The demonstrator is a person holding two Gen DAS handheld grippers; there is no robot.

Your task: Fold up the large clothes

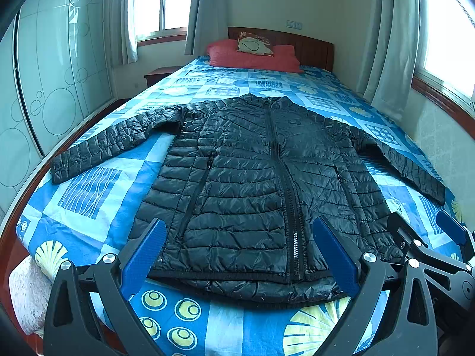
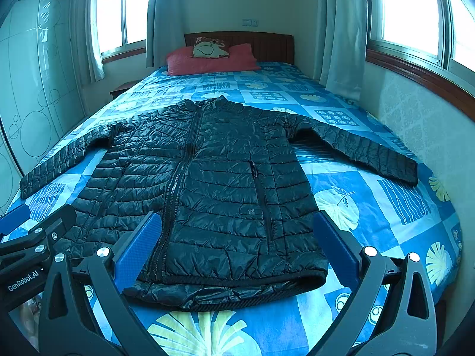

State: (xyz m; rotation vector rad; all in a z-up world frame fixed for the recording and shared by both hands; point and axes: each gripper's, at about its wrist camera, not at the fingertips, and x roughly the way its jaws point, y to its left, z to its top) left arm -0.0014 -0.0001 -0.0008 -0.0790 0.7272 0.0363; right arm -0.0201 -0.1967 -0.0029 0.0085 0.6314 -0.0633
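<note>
L gripper [image 1: 239,255] & R gripper [image 2: 237,249] are being held wide open, side by side above hem; black puffer jacket [image 1: 252,184] is lying flat, zipped, sleeves spread on bedspread [image 1: 89,195].

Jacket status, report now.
Left gripper and right gripper open, both hovering at the hem. Black jacket flat on the bed, zipped, sleeves spread. Nothing on it.
</note>
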